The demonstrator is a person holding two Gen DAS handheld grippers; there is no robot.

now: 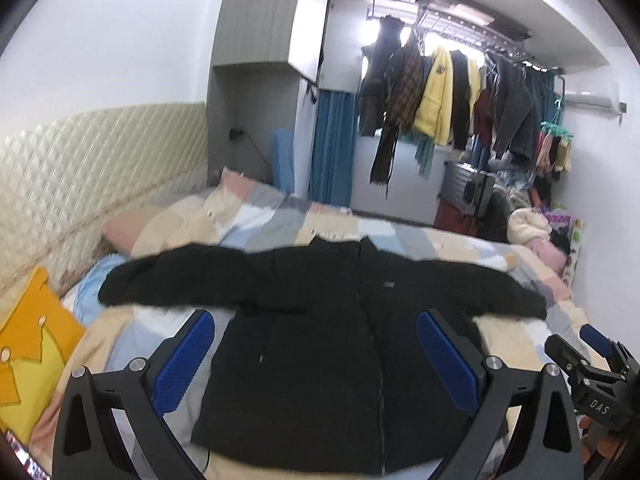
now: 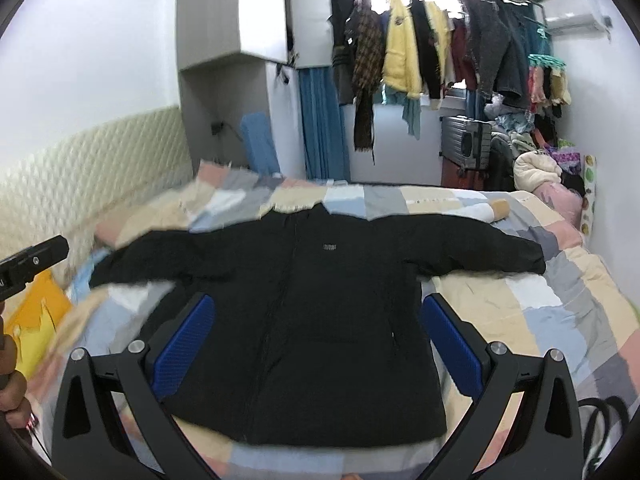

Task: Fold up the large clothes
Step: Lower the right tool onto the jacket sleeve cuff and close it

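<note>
A large black zip jacket point(image 1: 320, 340) lies flat, front up, on the bed with both sleeves spread out sideways; it also shows in the right wrist view point(image 2: 312, 312). My left gripper point(image 1: 316, 356) is open and empty, hovering above the jacket's lower body. My right gripper point(image 2: 316, 340) is open and empty, also above the lower body. The right gripper shows at the right edge of the left wrist view point(image 1: 592, 364); the left gripper shows at the left edge of the right wrist view point(image 2: 28, 264).
The bed has a patchwork quilt point(image 2: 540, 320) and a padded cream headboard point(image 1: 80, 168) on the left. A yellow cushion point(image 1: 28, 344) lies at the left. Hanging clothes point(image 1: 440, 92), a suitcase point(image 2: 466, 144) and piled clothing point(image 2: 536, 172) stand beyond the bed.
</note>
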